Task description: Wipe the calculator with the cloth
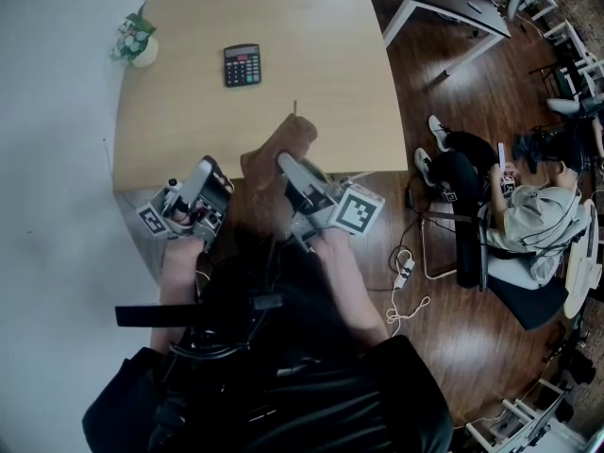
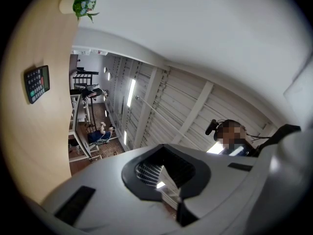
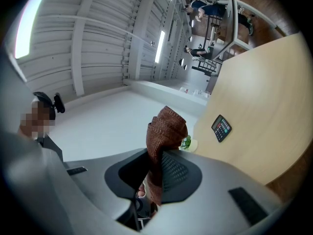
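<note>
Left tongs (image 1: 213,176): closed, nothing gripped, held at the bench's (image 1: 321,83) near edge.
Calculator (image 1: 242,65): laid flat on the bench (well apart from both tongs).
Cloth (image 1: 280,151): brown, bunched.
Right tongs (image 3: 154,180): clamped on the cloth.

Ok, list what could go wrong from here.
The calculator lies loose with the left gripper shut and far from it; a wipe may just push it along. The cloth is a narrow bunch in the right gripper, so its hard jaws might scrape the keys. A wide sweep could hit the potted plant.
</note>
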The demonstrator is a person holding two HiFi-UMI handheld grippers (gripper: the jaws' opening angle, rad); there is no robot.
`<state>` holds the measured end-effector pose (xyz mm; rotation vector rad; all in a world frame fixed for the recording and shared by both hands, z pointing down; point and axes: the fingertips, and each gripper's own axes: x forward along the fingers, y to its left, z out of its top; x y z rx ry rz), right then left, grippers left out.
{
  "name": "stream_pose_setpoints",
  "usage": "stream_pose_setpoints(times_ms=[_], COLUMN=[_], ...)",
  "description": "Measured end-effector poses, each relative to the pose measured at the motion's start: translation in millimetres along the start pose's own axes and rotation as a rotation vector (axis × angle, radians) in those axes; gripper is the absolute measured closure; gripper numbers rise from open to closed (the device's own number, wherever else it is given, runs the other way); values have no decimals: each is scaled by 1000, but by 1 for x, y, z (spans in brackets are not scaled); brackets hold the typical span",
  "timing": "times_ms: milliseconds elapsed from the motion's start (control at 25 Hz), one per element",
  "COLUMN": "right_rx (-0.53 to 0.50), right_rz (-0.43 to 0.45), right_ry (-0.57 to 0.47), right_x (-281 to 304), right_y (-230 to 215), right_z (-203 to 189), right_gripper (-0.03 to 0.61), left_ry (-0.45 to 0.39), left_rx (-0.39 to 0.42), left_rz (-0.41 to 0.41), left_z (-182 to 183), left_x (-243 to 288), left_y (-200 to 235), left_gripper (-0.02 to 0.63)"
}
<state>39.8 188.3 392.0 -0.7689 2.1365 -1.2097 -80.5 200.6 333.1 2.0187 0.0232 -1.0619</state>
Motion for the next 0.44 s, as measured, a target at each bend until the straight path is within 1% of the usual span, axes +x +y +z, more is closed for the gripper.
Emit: stream_pose_setpoints(times_ms=[440], right_rx=[-3], right_rz=[1], right_ry=[20], right_x=[8], right_y=[0], right_z=[-3], right_gripper=[518], left_ry=[-4], left_rx=[-2], left_rz=[12], left_z=[5], left_x=[-3], left_y=[2], left_gripper=[614])
